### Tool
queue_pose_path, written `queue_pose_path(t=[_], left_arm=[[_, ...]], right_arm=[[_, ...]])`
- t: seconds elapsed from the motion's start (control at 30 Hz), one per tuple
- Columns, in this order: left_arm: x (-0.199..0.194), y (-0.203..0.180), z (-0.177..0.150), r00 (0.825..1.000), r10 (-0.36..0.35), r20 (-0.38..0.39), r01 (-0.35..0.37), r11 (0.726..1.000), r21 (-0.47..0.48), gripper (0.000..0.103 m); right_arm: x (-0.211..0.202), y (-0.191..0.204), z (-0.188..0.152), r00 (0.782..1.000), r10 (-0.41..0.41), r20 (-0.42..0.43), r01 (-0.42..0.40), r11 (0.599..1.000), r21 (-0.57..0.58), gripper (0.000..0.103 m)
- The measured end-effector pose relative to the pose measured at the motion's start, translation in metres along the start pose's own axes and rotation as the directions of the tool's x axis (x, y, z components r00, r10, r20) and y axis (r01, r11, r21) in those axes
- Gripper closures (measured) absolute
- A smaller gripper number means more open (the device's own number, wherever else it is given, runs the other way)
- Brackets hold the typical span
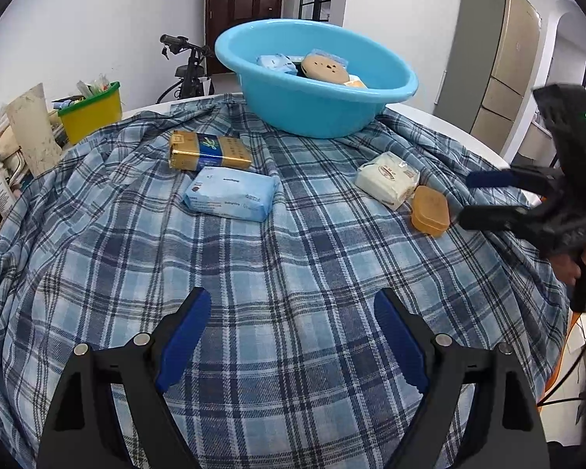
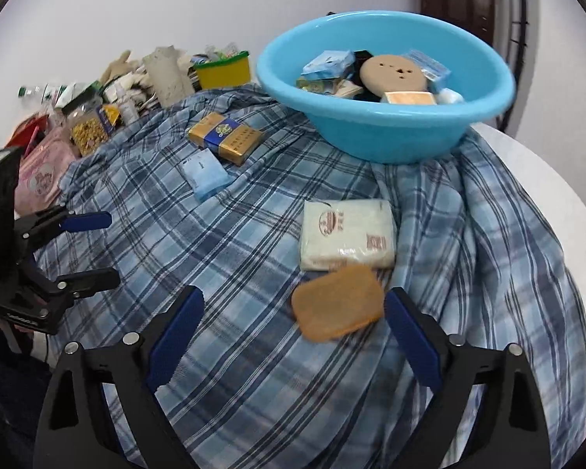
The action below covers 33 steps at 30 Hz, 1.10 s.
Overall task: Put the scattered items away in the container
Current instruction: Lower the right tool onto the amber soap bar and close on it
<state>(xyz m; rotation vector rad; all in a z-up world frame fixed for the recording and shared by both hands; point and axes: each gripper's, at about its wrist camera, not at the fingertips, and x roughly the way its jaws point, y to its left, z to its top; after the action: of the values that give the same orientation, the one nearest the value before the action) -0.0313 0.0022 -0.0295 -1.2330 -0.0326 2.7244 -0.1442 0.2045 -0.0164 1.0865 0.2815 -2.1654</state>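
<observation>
A blue basin (image 1: pixel 312 113) (image 2: pixel 386 136) with several items inside stands at the far side of a plaid cloth (image 1: pixel 293 250). On the cloth lie a gold-and-blue pack (image 1: pixel 209 150) (image 2: pixel 226 136), a light blue tissue pack (image 1: pixel 230 193) (image 2: pixel 207 174), a white pack (image 1: pixel 386 178) (image 2: pixel 347 234) and a small orange box (image 1: pixel 429 211) (image 2: pixel 338 301). My right gripper (image 2: pixel 295 292) (image 1: pixel 468 198) is open, with the orange box between its fingers, nearer the right one; the pads do not press on it. My left gripper (image 1: pixel 291 297) (image 2: pixel 111 247) hangs open over bare cloth.
A yellow bin (image 1: pixel 92 111) (image 2: pixel 224 70) and a heap of bottles, bags and jars (image 2: pixel 78 125) crowd the table's left side. The white round table's edge (image 2: pixel 547 179) shows past the cloth on the right. A bicycle (image 1: pixel 187 70) and a fridge (image 1: pixel 500 58) stand behind.
</observation>
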Motion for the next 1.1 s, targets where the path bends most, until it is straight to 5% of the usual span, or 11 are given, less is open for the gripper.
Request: queue_pose_path(t=[0.7, 0.83, 0.97, 1.1], left_arm=[[0.019, 0.002, 0.002, 0.998, -0.015, -0.056, 0.014, 1.000, -0.014, 0.016], [0.022, -0.001, 0.001, 0.998, -0.015, -0.062, 0.014, 1.000, -0.006, 0.016], [0.022, -0.003, 0.001, 0.998, -0.023, -0.060, 0.022, 1.000, -0.015, 0.016], [0.019, -0.004, 0.000, 0.998, -0.019, -0.052, 0.019, 1.000, -0.011, 0.016]], right_arm=[[0.048, -0.035, 0.000, 0.988, 0.054, -0.143, -0.068, 0.993, -0.096, 0.022], [0.045, -0.037, 0.000, 0.991, 0.016, -0.130, -0.028, 0.995, -0.091, 0.040], [0.037, -0.035, -0.002, 0.993, 0.010, -0.118, -0.018, 0.998, -0.065, 0.041], [0.027, -0.025, -0.007, 0.985, -0.134, -0.113, 0.133, 0.991, -0.016, 0.041]])
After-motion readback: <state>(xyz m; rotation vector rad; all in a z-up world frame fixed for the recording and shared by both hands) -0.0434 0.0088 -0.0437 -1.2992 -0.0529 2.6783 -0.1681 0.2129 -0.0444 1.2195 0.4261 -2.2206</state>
